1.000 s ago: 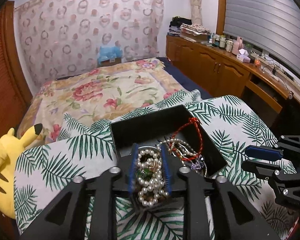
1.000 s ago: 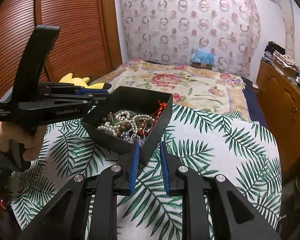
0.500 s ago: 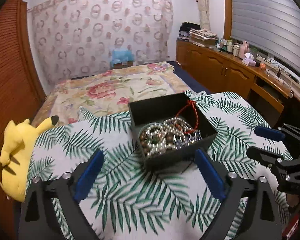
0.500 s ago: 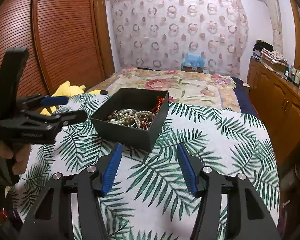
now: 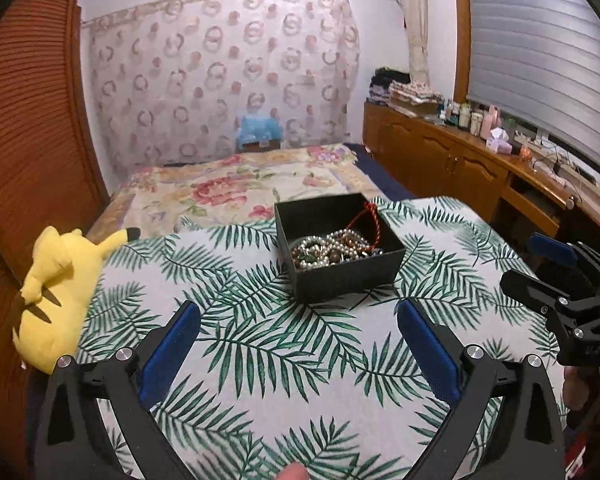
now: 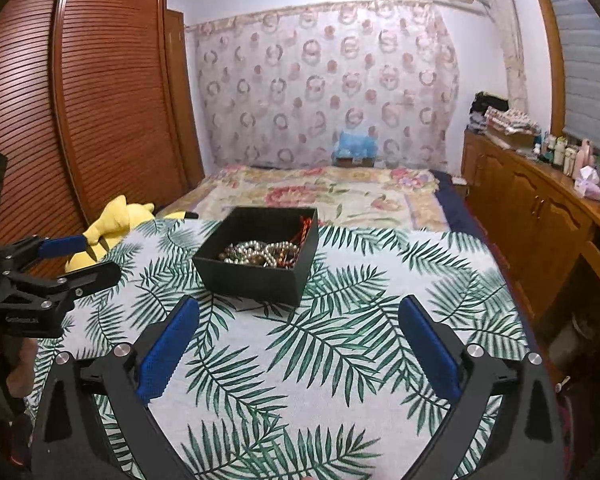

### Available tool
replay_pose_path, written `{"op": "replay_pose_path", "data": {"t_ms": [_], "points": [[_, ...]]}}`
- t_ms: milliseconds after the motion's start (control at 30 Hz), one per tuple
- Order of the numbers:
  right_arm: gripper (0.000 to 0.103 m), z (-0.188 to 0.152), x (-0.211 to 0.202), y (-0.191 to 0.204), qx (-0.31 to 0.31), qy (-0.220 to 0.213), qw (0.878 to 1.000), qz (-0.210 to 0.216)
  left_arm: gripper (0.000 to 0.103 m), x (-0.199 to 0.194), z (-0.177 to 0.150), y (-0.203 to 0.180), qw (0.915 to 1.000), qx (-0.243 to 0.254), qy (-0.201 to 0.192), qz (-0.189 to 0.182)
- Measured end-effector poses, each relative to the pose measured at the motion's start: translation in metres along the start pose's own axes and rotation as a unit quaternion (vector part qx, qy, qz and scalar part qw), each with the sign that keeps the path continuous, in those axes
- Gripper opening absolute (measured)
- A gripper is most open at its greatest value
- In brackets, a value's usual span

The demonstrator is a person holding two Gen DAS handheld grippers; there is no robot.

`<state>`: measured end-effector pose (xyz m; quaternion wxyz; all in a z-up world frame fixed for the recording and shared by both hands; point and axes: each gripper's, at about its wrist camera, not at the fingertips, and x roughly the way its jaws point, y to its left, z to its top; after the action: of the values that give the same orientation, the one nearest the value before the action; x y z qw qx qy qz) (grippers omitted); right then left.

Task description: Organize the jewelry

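Above the palm-print worktop (image 6: 340, 360), left gripper (image 5: 298, 314) and right gripper (image 6: 298, 312) jaws spread wide (both empty), short of the black jewelry box (image 5: 340, 252) of pearls

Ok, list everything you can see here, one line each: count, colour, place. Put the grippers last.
box: one, black, open, on the leaf-print cloth
jewelry: a tangled pile, pearl-white beads with a red cord, inside the box
leaf-print cloth: one, white with green fronds, under the box
plush toy: one, yellow, at the cloth's left edge
bed cover: one, floral, beyond the cloth
cabinet: one, brown wood, along the right wall, bottles on top
wardrobe: one, brown slatted doors, left wall
left gripper: blue pads, open, short of the box
right gripper: blue pads, open, short of the box
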<state>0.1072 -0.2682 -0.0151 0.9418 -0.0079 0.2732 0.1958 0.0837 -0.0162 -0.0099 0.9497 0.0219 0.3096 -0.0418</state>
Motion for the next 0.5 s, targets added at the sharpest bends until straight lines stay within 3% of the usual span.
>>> {"op": "replay_pose_path", "data": {"t_ms": [500], "points": [[0.1, 0.003, -0.051, 0.003, 0.01, -0.042, 0.999, -0.031, 0.095, -0.056, -0.008, 0.002, 0.999, -0.018, -0.035, 0.02]]}}
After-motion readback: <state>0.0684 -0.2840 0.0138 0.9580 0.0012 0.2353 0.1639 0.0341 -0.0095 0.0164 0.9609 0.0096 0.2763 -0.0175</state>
